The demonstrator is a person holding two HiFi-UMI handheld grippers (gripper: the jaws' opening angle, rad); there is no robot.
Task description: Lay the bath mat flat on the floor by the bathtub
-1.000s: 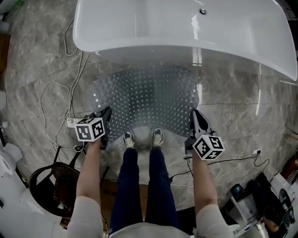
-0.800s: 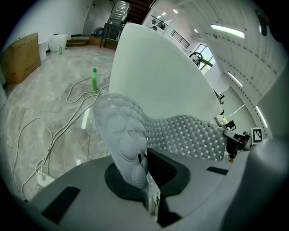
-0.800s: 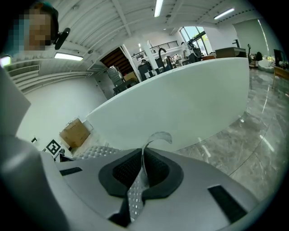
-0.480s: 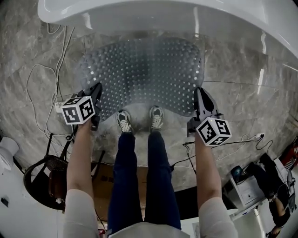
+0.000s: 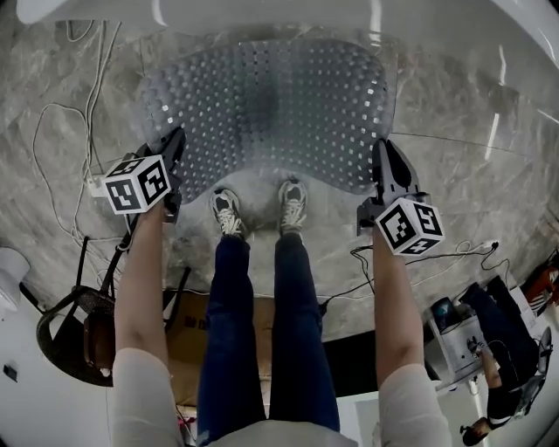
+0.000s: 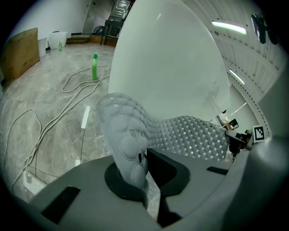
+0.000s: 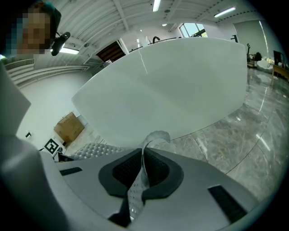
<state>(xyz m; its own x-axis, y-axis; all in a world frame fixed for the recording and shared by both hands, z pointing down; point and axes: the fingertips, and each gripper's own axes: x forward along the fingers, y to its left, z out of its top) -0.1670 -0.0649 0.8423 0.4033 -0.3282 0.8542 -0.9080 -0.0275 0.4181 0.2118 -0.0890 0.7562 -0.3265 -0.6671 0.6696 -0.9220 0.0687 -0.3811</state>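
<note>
**Mat lowered toward the floor by the tub**
Both the left gripper and the right gripper have sunk over the last second. Each is clamped on a near corner of the translucent grey studded bath mat, which is stretched low over the marble floor beside the white bathtub. It looks nearly ready to lay flat.

The mat is held at its near corners by the left gripper and right gripper, seemingly sagging floorward, beside the tub.
</note>
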